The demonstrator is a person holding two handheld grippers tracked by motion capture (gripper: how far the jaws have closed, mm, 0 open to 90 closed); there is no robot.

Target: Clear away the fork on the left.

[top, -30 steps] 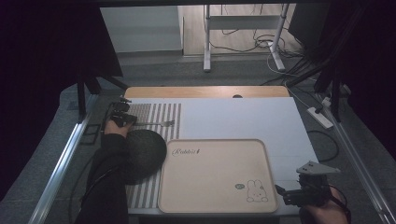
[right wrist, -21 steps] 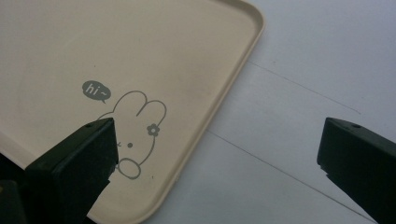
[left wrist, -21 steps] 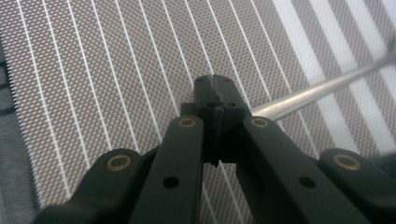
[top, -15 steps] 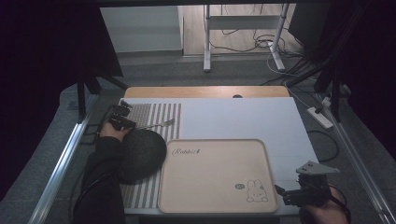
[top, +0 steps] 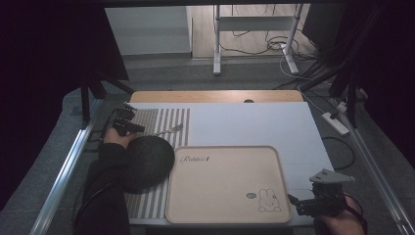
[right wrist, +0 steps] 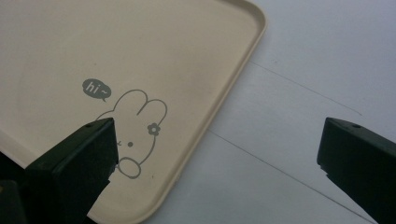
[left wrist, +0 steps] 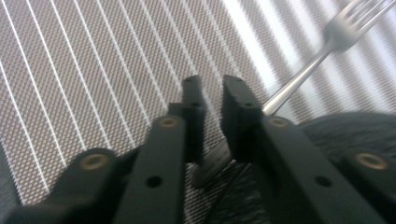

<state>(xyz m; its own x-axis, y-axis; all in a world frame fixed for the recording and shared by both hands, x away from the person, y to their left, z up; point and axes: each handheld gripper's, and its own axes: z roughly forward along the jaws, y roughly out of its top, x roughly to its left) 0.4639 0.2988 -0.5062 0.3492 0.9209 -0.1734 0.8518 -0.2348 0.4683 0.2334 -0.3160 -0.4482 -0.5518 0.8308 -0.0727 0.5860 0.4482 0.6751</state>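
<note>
Two jaws of the left gripper (left wrist: 212, 100) pinch the fork (left wrist: 299, 77) handle over the striped mat (left wrist: 93, 70); the right gripper (right wrist: 217, 154) gapes empty above the tray (right wrist: 154, 51) corner.

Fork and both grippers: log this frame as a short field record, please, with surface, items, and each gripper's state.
surface: white table with a striped placemat at its left
fork: fork lying on the striped placemat, tines pointing away from the left gripper
dark round item: black textured disc on the placemat, beside the tray
tray: beige tray with a rabbit drawing, nothing on it
left gripper: left gripper jaws closed on the fork's handle end
right gripper: right gripper jaws wide apart, holding nothing, at the tray's rabbit corner
</note>
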